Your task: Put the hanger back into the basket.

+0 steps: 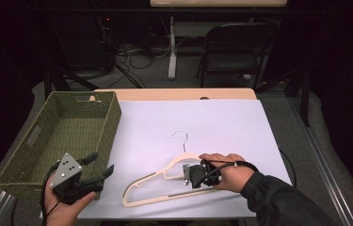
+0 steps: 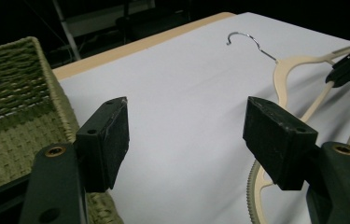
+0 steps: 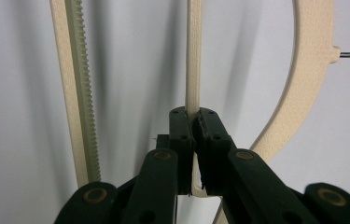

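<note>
A cream plastic clothes hanger (image 1: 157,186) with a thin metal hook (image 1: 181,136) lies on the white sheet near the table's front. My right gripper (image 1: 187,175) is shut on the hanger's inner bar (image 3: 193,56), jaws pinching it from both sides (image 3: 193,122). The hanger's ribbed lower bar (image 3: 80,84) runs alongside. My left gripper (image 1: 102,168) is held at the front left beside the basket, jaws wide apart and holding nothing (image 2: 186,140). Its view looks across the sheet toward the hanger (image 2: 298,65) and the right gripper (image 2: 347,70).
A green woven basket (image 1: 113,117) stands on the table's left side, close to my left gripper. The white sheet (image 1: 221,127) covers most of the wooden table. A folding chair (image 1: 235,47) and cables sit on the floor beyond the far edge.
</note>
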Tool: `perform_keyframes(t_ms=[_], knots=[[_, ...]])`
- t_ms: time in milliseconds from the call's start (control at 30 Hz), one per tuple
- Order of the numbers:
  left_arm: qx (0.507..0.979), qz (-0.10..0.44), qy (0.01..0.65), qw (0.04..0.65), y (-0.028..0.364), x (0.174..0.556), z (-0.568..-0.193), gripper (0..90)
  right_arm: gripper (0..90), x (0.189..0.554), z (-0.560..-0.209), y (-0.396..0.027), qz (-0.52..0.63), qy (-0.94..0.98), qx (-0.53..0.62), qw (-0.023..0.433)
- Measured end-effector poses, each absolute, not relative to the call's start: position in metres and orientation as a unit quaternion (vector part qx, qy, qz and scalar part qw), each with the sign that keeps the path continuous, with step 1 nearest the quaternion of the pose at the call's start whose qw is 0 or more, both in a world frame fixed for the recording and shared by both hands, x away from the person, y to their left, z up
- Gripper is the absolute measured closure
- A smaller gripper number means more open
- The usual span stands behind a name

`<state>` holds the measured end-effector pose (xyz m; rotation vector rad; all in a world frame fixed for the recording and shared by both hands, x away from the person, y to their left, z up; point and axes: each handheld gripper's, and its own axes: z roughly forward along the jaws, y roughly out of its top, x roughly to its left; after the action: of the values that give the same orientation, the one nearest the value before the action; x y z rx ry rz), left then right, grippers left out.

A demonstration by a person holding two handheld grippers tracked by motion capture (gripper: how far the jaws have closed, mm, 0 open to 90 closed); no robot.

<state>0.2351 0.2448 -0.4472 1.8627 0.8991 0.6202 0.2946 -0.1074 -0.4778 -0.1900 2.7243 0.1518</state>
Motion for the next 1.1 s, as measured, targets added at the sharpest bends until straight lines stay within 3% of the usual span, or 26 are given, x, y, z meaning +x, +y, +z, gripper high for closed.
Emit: perform_keyframes(t_ms=[700,1100], knots=[[0.809,0.152,0.332,0.46,0.215,0.267,-0.447,31.8,85.7,0.286,-0.473,-0.109,0.061,0.961,-0.101,0.249],[0.823,0.128,0.318,0.453,0.196,0.279,-0.451,35.0,85.7,0.281,-0.471,-0.108,0.057,0.955,-0.114,0.269]])
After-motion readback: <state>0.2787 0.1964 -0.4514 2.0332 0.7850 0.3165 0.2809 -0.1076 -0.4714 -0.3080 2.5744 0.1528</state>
